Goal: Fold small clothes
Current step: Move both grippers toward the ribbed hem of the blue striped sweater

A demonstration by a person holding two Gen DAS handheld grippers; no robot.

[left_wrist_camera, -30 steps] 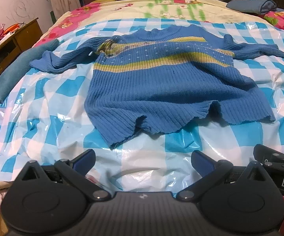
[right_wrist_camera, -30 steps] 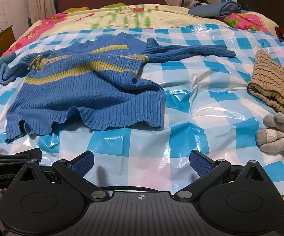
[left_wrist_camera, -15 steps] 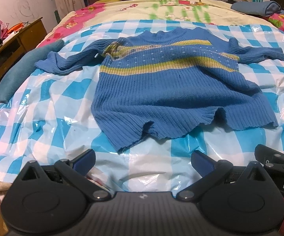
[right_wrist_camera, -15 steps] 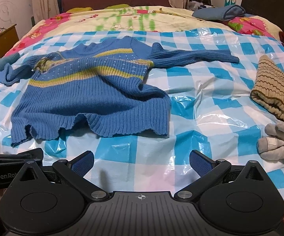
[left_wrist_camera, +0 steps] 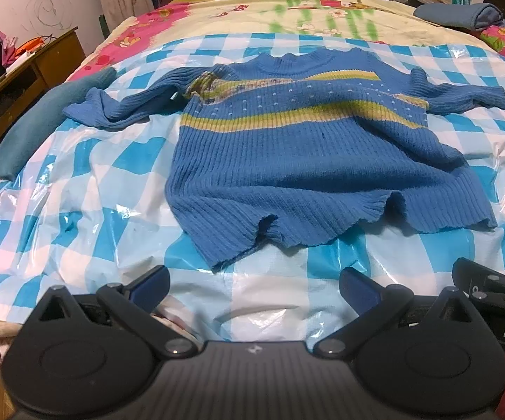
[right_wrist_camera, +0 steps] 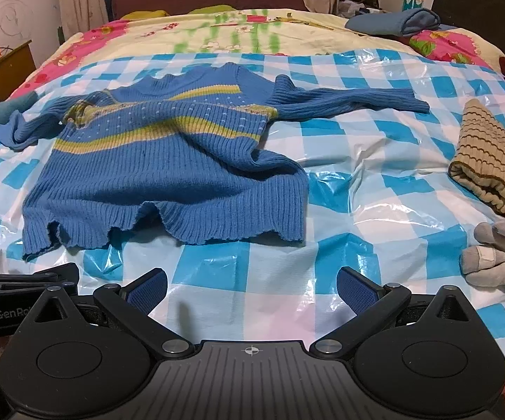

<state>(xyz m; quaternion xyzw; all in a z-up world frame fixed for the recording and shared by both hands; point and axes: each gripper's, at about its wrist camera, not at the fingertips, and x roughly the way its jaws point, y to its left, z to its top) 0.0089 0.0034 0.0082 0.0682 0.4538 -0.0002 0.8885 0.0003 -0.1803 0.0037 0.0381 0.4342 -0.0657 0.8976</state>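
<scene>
Both tools (left_wrist_camera: 254,285) (right_wrist_camera: 250,287), fingers apart, seemingly edged closer to the sweater (left_wrist_camera: 308,161).

Blue ribbed knit sweater (left_wrist_camera: 308,161) with yellow-green chest stripes and small white dots, spread front-up on the checkered plastic sheet, neck away from the cameras, hem nearest and wavy, partly lifted. Both sleeves out sideways, unfolded; left one crumpled, right one straight.

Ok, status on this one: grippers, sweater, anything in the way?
Left gripper open, empty. Right gripper open, empty. Blue sweater spread flat, unfolded, sleeves out. Striped knit and grey socks lie clear, right.
</scene>
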